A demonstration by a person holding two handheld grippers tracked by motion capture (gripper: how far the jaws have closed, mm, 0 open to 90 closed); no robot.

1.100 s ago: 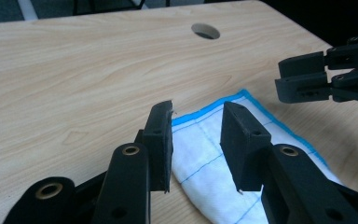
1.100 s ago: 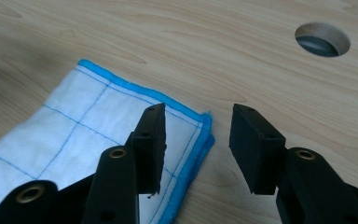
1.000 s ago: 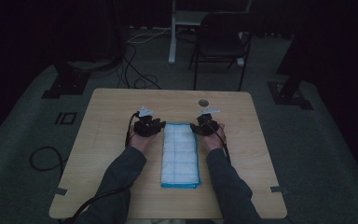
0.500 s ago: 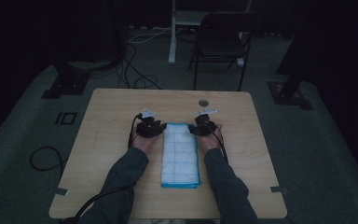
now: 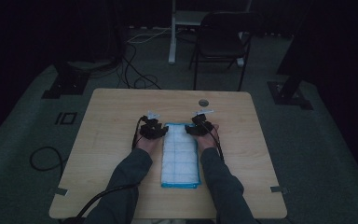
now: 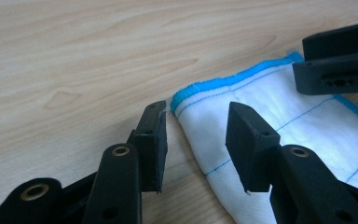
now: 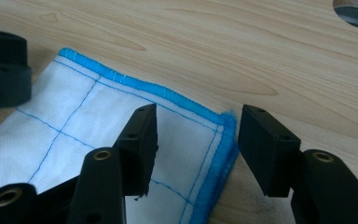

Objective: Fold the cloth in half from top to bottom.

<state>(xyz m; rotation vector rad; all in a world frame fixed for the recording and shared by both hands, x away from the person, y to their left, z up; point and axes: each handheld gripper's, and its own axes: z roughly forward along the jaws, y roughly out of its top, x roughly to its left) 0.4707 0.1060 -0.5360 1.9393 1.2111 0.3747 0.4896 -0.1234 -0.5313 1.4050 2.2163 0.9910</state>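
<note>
A folded white cloth (image 5: 181,156) with a blue hem and thin blue grid lines lies lengthwise on the wooden table (image 5: 112,112). My left gripper (image 5: 157,129) hovers low at its far left corner. Its jaws (image 6: 198,116) have just been opening, and they stand wide on either side of the cloth corner (image 6: 186,95) without pressing it. My right gripper (image 5: 192,129) is at the far right corner. Its jaws (image 7: 200,116) have also just been opening and straddle the hemmed corner (image 7: 226,128), pads clear of it. Each gripper view also shows the other gripper across the cloth (image 6: 338,60) (image 7: 2,70).
A round hole (image 5: 203,102) (image 7: 356,11) is cut in the table beyond the right gripper. A dark chair (image 5: 223,42) and a white post (image 5: 172,32) stand behind the table. Cables (image 5: 44,158) trail over the floor at the left.
The left gripper has sunk slightly toward the table at the cloth's corner. The cloth and the right hand have stayed where they were.
</note>
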